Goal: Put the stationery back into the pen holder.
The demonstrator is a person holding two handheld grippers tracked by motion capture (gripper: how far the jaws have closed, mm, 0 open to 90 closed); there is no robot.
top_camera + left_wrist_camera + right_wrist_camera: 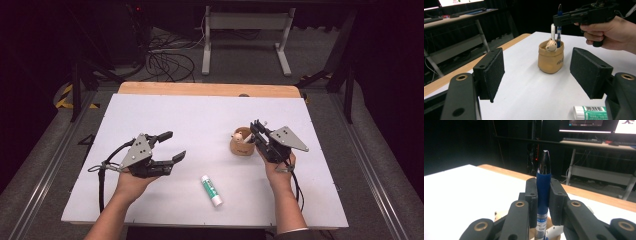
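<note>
1. While the right gripper (258, 131) is held over the tan pen holder (242, 144), its jaws are pressed shut on a blue pen (543, 185), which stands upright between the pads with its metal tip pointing up.
2. The pen's lower end appears to reach into the holder, though its bottom is hidden.
3. A white pen (553, 31) and a small animal figure (551, 45) are also seen in the holder, right of the table's (200, 115) centre.
4. The left gripper (172, 146) is held with jaws wide apart near the left edge, gripping nothing.
5. A green-and-white glue stick (211, 190) lies towards the table's near edge, between the two hands.
</note>
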